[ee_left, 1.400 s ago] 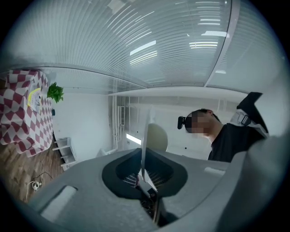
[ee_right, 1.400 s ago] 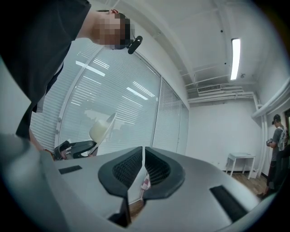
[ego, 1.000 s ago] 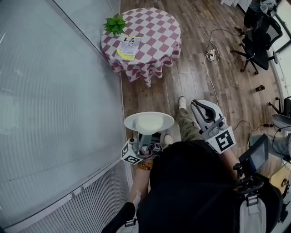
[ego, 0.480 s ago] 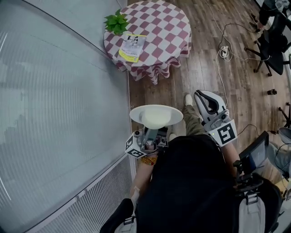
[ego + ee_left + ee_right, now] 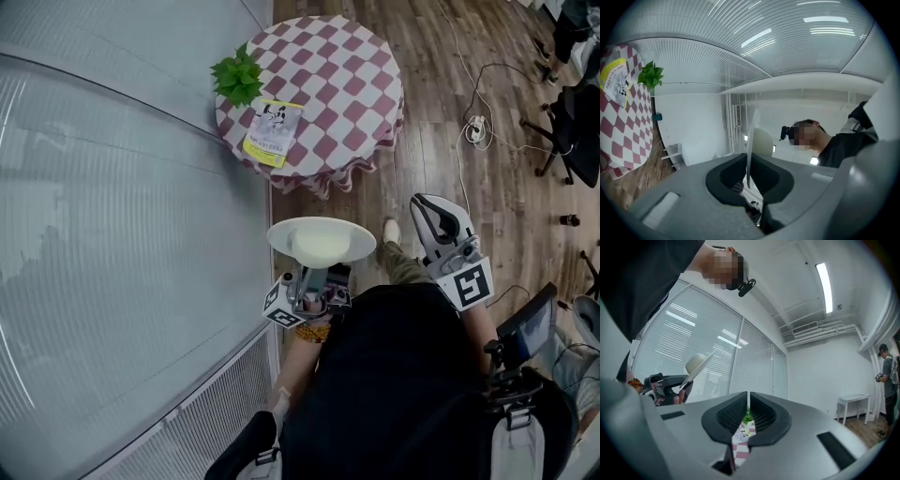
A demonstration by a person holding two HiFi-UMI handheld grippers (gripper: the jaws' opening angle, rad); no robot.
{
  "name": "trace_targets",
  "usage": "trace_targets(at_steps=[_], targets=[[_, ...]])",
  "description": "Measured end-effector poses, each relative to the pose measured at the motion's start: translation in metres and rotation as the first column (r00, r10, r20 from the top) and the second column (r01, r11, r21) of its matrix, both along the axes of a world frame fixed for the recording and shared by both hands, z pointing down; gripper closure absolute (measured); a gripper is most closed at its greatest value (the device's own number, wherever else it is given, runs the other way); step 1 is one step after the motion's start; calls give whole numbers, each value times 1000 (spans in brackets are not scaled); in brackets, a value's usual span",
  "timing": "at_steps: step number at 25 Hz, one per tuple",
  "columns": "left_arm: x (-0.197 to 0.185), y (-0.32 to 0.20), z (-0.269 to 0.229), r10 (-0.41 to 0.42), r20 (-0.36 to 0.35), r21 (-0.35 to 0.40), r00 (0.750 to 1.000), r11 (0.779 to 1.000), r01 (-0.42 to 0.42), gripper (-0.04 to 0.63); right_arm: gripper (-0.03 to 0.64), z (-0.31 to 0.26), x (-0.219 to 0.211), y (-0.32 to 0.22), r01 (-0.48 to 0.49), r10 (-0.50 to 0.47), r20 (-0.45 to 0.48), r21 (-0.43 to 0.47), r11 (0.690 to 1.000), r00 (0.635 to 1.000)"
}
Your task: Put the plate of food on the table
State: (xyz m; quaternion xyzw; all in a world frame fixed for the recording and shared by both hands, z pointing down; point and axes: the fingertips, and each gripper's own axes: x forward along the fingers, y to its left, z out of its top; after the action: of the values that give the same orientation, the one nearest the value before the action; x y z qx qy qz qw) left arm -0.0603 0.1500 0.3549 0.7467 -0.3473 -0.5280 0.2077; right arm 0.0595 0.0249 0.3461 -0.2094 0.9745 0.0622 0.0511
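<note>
A white plate (image 5: 322, 241) with a pale mound of food (image 5: 319, 246) is held level in front of the person. My left gripper (image 5: 310, 279) is shut on the plate's near rim. In the left gripper view the plate's rim (image 5: 749, 154) runs as a thin edge between the jaws of my left gripper (image 5: 749, 177), with the food (image 5: 763, 143) behind it. My right gripper (image 5: 434, 210) is raised beside the plate, shut and empty. The right gripper view shows my right gripper (image 5: 748, 416) with its jaws together and the plate (image 5: 697, 365) off to the left. The round table (image 5: 352, 103) with a red-and-white checked cloth stands ahead.
On the table a green potted plant (image 5: 237, 80) and a yellow booklet (image 5: 273, 132) sit at its left side. A glass wall with blinds (image 5: 112, 234) runs along the left. Cables and a power strip (image 5: 478, 127) lie on the wooden floor, and office chairs (image 5: 577, 131) stand at the right.
The table has drawn nearer and shifted right in the head view as the person walks toward it. The plate stays held in my left gripper and the right gripper keeps its pose.
</note>
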Motion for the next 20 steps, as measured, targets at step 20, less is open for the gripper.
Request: trace_targets(at_steps=[20], targets=[[-44, -198, -14, -106, -51, 14, 993, 994, 106, 574, 604, 28, 35, -171, -37, 36, -16, -63, 997, 999]])
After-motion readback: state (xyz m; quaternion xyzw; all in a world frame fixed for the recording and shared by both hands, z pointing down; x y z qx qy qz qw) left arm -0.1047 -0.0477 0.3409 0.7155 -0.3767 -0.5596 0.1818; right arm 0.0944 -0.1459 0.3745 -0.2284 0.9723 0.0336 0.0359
